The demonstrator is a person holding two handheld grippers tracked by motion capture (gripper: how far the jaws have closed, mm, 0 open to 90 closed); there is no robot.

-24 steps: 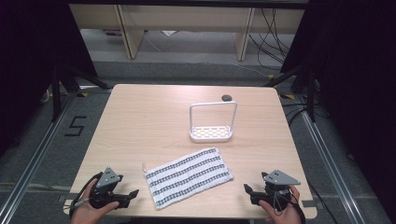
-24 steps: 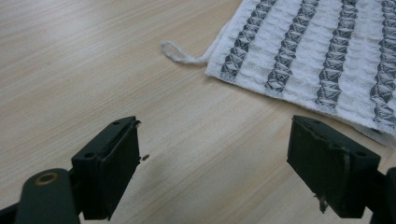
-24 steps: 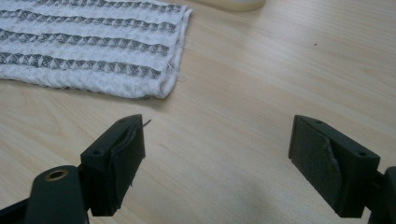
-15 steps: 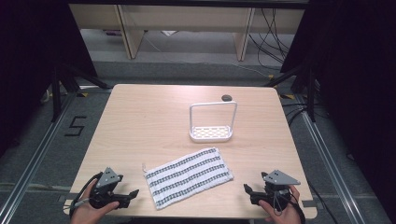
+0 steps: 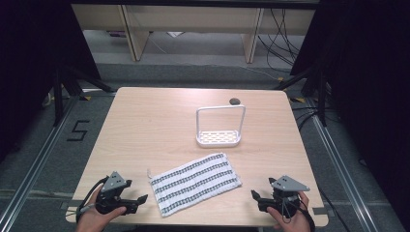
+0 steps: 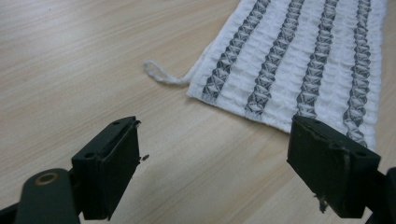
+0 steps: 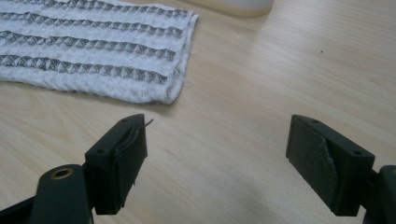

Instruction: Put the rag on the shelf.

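Both sets of fingers wide open and empty, left gripper (image 5: 126,203) and right gripper (image 5: 263,200) flanking the striped towel (image 5: 194,182) flat at the worktop (image 5: 145,125) near edge; I'd pinch opposite short edges low, evenly.

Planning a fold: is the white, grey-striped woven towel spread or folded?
Spread. The white, grey-striped woven towel lies flat in one layer on the wooden table, corner loop out.
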